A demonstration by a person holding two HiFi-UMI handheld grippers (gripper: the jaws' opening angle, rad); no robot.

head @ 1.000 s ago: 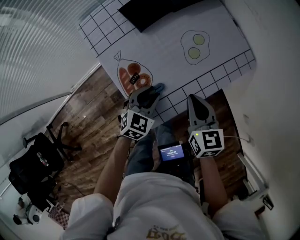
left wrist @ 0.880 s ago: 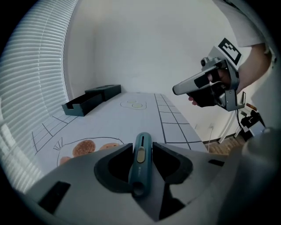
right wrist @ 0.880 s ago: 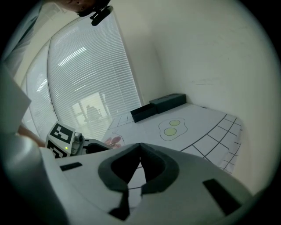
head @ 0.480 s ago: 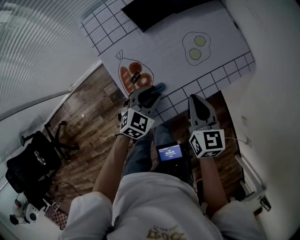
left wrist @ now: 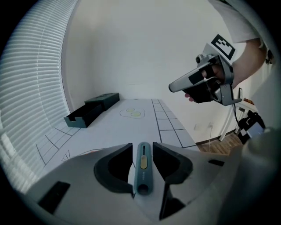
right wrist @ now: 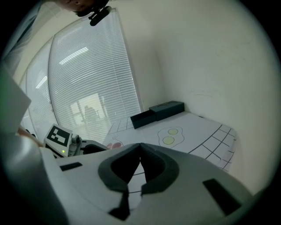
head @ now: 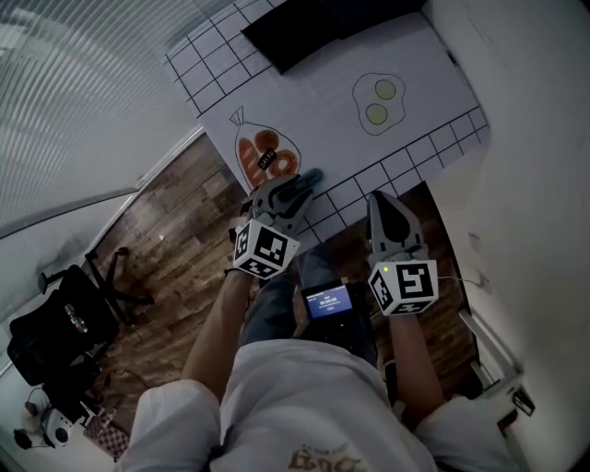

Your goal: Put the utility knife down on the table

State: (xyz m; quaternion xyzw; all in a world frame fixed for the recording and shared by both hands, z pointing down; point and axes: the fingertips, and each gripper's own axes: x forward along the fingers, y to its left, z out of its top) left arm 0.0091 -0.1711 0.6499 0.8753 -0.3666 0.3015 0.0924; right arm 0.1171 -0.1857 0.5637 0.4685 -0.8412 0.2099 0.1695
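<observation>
Teal utility knife (left wrist: 142,173) held lengthwise between the jaws of the left gripper (left wrist: 142,146), lower centre of frame.
Knife tip is seen projecting past the jaws above the near table (head: 313,101) edge. The right gripper (right wrist: 140,151) jaws are pressed together, nothing between.

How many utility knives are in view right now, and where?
1. The utility knife is clamped in the left gripper, by the table's near edge. The right gripper is shut and empty. The dark box at the far end could hide more.
</observation>
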